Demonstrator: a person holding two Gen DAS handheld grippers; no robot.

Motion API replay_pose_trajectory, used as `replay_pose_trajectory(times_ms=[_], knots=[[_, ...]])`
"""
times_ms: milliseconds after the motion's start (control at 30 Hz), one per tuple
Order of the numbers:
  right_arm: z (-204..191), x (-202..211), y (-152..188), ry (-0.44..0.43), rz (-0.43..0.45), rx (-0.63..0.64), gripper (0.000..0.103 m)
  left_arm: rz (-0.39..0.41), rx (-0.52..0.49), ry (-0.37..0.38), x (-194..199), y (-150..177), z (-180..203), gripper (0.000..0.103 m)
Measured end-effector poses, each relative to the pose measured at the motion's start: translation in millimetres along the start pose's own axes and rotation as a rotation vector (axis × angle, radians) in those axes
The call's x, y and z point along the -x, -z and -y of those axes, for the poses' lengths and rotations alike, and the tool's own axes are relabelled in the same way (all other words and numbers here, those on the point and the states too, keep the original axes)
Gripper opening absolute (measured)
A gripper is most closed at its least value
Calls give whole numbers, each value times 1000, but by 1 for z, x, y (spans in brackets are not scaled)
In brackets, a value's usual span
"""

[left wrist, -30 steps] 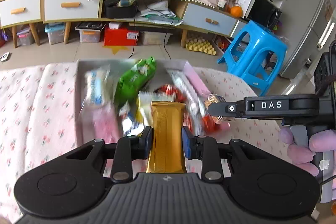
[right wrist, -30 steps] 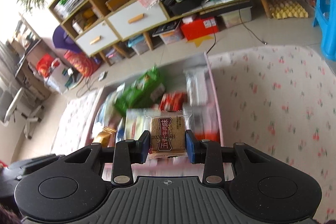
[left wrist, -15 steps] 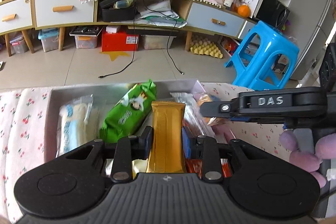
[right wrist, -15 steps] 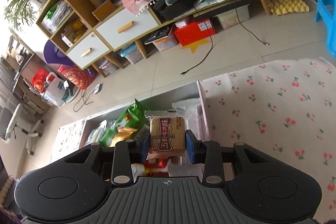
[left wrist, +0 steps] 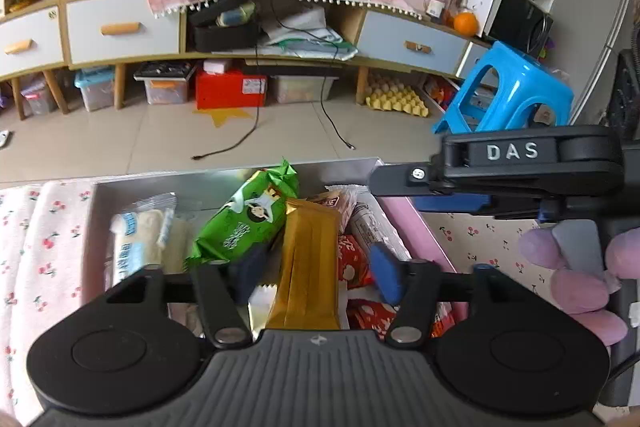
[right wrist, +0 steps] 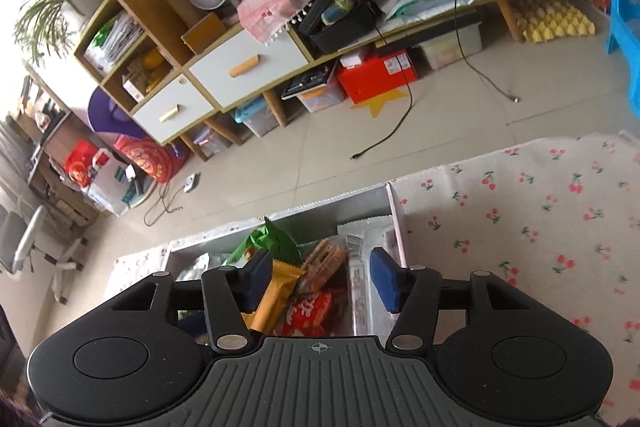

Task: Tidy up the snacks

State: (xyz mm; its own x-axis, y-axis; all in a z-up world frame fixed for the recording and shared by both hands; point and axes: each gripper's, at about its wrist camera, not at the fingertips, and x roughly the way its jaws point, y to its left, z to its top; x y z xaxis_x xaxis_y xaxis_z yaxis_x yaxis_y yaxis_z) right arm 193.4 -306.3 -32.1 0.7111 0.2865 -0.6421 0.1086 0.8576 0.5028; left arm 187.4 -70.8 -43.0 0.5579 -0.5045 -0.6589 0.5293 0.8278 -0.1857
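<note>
Release step: both claws have just been opening over the box, the left claw half open around the freed gold bar, the right claw empty above its dropped biscuit; next, withdraw both clear for further snacks.

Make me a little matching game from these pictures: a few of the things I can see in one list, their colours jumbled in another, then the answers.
Things:
1. stool on the floor
2. long snack bar between the left gripper's jaws
3. snack bag with a star on it, in the box
4. shoebox-like carton under the cabinet

Colours:
a. green
b. red
c. blue
d. gold

Pairs: 1-c, 2-d, 3-a, 4-b
</note>
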Motion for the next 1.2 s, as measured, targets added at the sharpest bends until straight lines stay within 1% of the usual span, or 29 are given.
replay_pose_trajectory(times_ms=[33, 100, 167, 267, 367, 433, 500, 600, 733, 833, 933, 1100, 1200], knots=[[-1, 5, 2, 7, 2, 6, 57, 4, 0, -8, 3, 0, 1, 68], [-3, 19, 8, 15, 13, 19, 67, 12, 10, -24, 15, 3, 3, 75], [-6, 34, 17, 29, 29, 37, 74, 12, 29, -49, 28, 8, 4, 86], [-12, 54, 34, 76, 37, 85, 80, 12, 44, -97, 47, 15, 6, 96], [-21, 73, 53, 129, 33, 134, 86, 10, 40, -169, 65, 23, 12, 101], [-27, 86, 66, 148, 25, 156, 87, 9, 55, -214, 78, 31, 14, 103], [-34, 98, 79, 165, 20, 172, 92, -2, 68, -257, 89, 38, 16, 102], [-45, 115, 97, 200, 18, 192, 95, -23, 88, -314, 104, 47, 19, 103], [-54, 126, 114, 224, 0, 197, 97, -50, 137, -362, 121, 57, 18, 103], [-57, 129, 123, 230, -5, 198, 97, -72, 145, -379, 125, 66, 19, 103], [-57, 130, 132, 239, 1, 212, 97, -72, 141, -387, 124, 74, 18, 103], [-61, 131, 144, 246, -30, 224, 97, -83, 139, -412, 120, 75, 18, 103], [-63, 134, 145, 249, -20, 233, 97, -102, 134, -434, 117, 78, 19, 103]])
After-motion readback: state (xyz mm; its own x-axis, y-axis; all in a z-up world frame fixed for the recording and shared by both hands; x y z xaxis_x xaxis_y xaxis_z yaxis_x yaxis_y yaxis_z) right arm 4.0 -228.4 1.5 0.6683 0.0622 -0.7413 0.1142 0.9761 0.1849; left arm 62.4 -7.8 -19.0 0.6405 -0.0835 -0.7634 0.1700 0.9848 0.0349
